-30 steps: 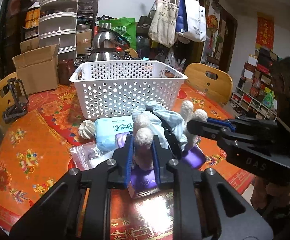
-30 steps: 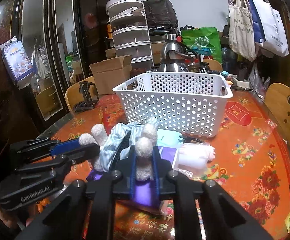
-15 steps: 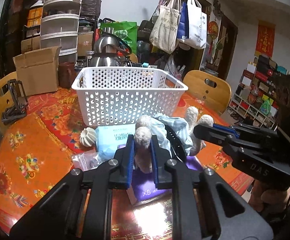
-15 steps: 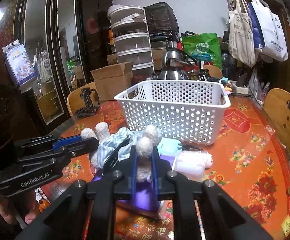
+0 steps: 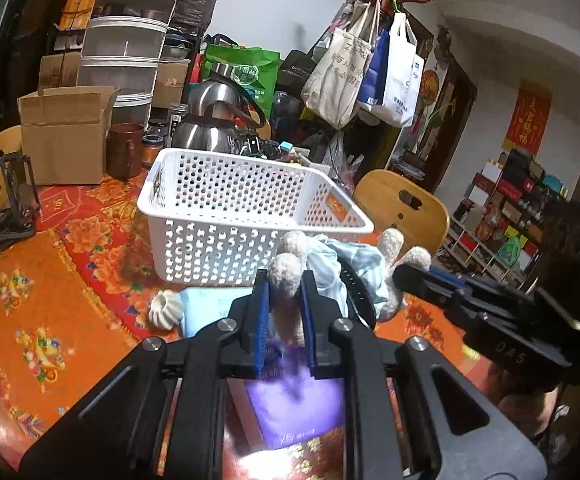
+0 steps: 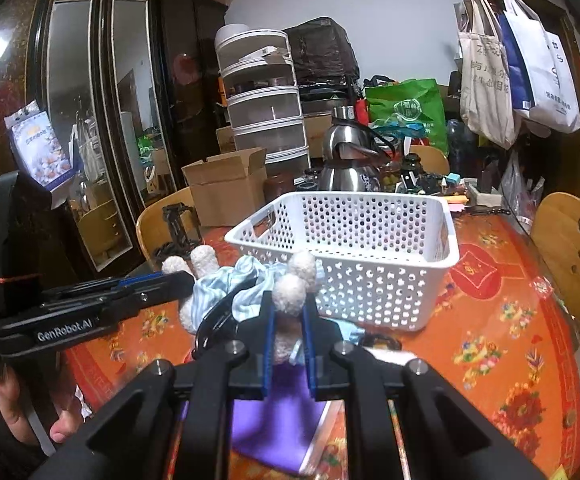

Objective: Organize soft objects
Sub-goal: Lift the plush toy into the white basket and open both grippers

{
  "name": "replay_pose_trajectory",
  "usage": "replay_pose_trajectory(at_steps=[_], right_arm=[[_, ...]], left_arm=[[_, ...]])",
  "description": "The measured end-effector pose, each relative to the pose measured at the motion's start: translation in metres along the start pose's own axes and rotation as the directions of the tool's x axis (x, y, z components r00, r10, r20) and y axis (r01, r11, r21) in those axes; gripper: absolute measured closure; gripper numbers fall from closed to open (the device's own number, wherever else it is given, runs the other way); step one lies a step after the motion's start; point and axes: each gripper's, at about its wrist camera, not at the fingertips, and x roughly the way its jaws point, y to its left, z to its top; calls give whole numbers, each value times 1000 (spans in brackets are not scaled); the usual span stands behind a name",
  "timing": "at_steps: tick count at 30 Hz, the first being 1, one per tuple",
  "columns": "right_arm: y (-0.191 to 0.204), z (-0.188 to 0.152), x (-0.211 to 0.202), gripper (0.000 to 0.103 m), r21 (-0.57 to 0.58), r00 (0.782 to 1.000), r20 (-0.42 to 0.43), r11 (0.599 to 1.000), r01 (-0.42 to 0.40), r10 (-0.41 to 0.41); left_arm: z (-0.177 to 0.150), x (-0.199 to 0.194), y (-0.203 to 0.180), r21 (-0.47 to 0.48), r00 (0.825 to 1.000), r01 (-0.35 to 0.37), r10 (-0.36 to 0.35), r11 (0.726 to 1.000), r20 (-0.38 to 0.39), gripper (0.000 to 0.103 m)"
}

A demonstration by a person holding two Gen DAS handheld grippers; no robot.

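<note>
Both grippers hold one soft toy: cream fluffy limbs around a light blue striped cloth body [image 5: 354,260]. My left gripper [image 5: 285,280] is shut on one fluffy limb [image 5: 286,270]. My right gripper [image 6: 288,300] is shut on another limb [image 6: 290,294]. The toy hangs above the table just in front of the white perforated basket [image 5: 225,236], which also shows in the right wrist view [image 6: 370,292]. The right gripper shows in the left wrist view [image 5: 406,274], and the left gripper in the right wrist view [image 6: 185,280].
Below lie a purple packet [image 5: 302,404], a blue wipes pack [image 5: 209,304] and a white ribbed ball [image 5: 165,308] on the orange floral table [image 5: 29,320]. Behind the basket stand a kettle [image 5: 213,120], a cardboard box [image 5: 65,132] and a brown mug [image 5: 125,152]. Wooden chairs [image 6: 570,248] ring the table.
Both grippers have risen with the toy, lifting it off the purple packet and closer to the basket's rim.
</note>
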Motion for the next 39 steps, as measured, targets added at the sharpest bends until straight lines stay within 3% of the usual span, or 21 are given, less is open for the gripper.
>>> replay_pose_trajectory(at_steps=[16,31,39], right_arm=[[-25,50,52,93,26,999,-42,1000,11,-10],[-49,92,110,93,-15,990,-91,994,106,-107],[-54,97,153,93,-54,974,-155,986,158,-164]], left_arm=[[78,56,25,-62,1000,-16,14,998,-25,90],[139,130,23,38,992,-86,89,996,-84,90],[156,180,33,65,977,-135,144,989,-157,89]])
